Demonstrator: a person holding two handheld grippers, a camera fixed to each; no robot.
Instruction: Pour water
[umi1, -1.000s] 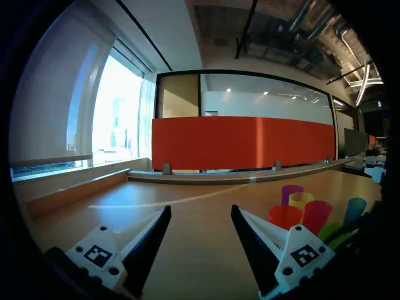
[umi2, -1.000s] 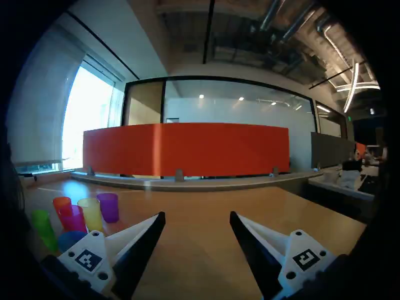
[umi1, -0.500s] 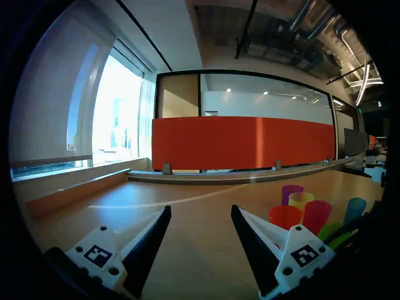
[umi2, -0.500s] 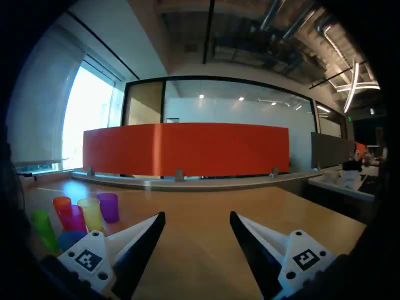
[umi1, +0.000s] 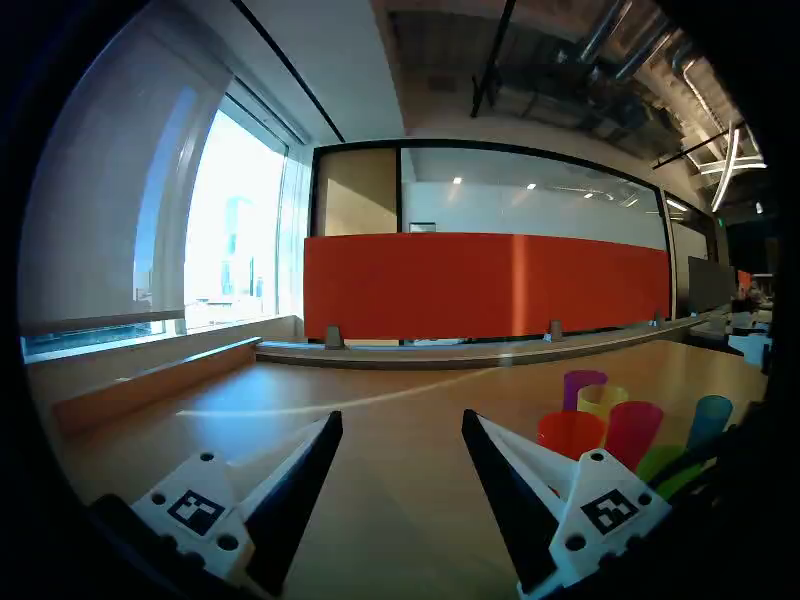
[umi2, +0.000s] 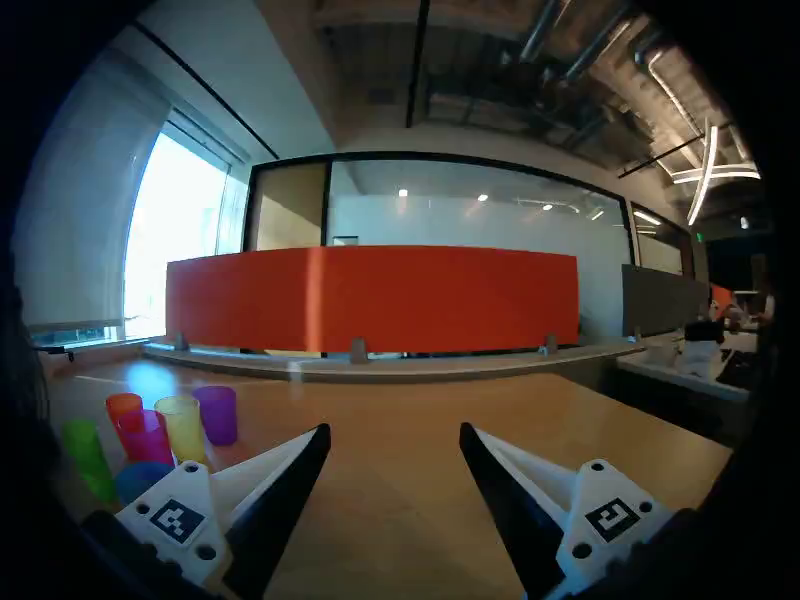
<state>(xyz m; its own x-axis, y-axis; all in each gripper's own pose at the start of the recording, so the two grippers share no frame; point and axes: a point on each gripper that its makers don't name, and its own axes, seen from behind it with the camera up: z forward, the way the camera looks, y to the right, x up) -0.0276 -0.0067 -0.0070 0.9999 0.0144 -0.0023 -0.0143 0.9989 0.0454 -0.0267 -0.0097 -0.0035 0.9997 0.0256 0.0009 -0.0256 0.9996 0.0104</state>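
Several coloured plastic cups stand in a cluster on the wooden table. In the left gripper view they sit to the right: purple cup (umi1: 582, 385), yellow cup (umi1: 603, 400), orange cup (umi1: 570, 433), pink cup (umi1: 632, 430), blue cup (umi1: 711, 417), green cup (umi1: 660, 462). My left gripper (umi1: 400, 425) is open, low over the table, with nothing between its fingers. In the right gripper view the same cups sit to the left: purple cup (umi2: 217, 414), yellow cup (umi2: 183, 425), orange cup (umi2: 124, 408), pink cup (umi2: 145, 437), green cup (umi2: 87, 457), blue cup (umi2: 140, 480). My right gripper (umi2: 393, 430) is open and holds nothing.
The wooden table (umi1: 400, 500) runs back to a long orange divider panel (umi1: 480, 285) on a raised ledge. Bright windows (umi1: 225, 245) line the left side. Another desk with items (umi2: 690, 365) stands at the far right.
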